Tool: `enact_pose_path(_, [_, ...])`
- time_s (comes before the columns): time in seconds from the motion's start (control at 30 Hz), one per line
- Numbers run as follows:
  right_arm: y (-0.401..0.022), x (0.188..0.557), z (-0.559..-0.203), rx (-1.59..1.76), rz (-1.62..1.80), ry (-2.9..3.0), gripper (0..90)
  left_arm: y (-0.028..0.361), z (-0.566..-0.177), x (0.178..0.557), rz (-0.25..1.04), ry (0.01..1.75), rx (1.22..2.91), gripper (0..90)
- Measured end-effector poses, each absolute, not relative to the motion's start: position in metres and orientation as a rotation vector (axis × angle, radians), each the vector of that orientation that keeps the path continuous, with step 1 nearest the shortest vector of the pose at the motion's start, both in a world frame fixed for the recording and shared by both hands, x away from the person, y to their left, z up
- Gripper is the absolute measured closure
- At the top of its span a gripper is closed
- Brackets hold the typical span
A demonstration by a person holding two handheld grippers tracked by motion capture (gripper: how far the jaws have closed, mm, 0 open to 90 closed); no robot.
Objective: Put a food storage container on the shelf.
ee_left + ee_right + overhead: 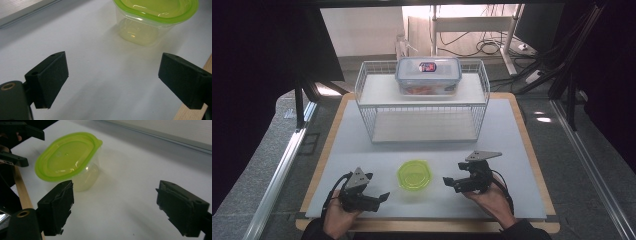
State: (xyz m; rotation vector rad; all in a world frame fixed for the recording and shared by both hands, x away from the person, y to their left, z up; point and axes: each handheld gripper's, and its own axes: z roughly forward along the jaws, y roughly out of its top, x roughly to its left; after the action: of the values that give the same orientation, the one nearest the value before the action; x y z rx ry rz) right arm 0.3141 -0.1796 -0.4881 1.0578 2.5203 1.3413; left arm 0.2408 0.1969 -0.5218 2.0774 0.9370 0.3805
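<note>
High view had the small clear plastic container with the lime-green lid (414,175) sitting low centre on the white table mat (512,140), between both tongs. Left gripper (382,197) stood spread and empty at lower left; right gripper (447,182), lower right, also spread, gripping nothing.

Small container (414,175): clear plastic tub with a lime-green lid (66,156) pressed on, closed. It stands upright on the white table top (512,150), near the front edge, in front of the wire rack (422,102)
</note>
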Motion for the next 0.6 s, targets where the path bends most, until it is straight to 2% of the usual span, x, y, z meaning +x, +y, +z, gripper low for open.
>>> enact_pose_path(0.23, [-0.159, 0.326, -0.484, 1.040, 1.385, 2.581, 23.0, 0.196, -0.522, 0.241, 0.382, 0.935, 2.088, 9.7])
enact_pose_path(0.6, [-0.122, 0.348, -0.486, 1.075, 1.386, 2.690, 42.5, 0.195, -0.522, 0.240, 0.389, 0.923, 2.099, 10.2])
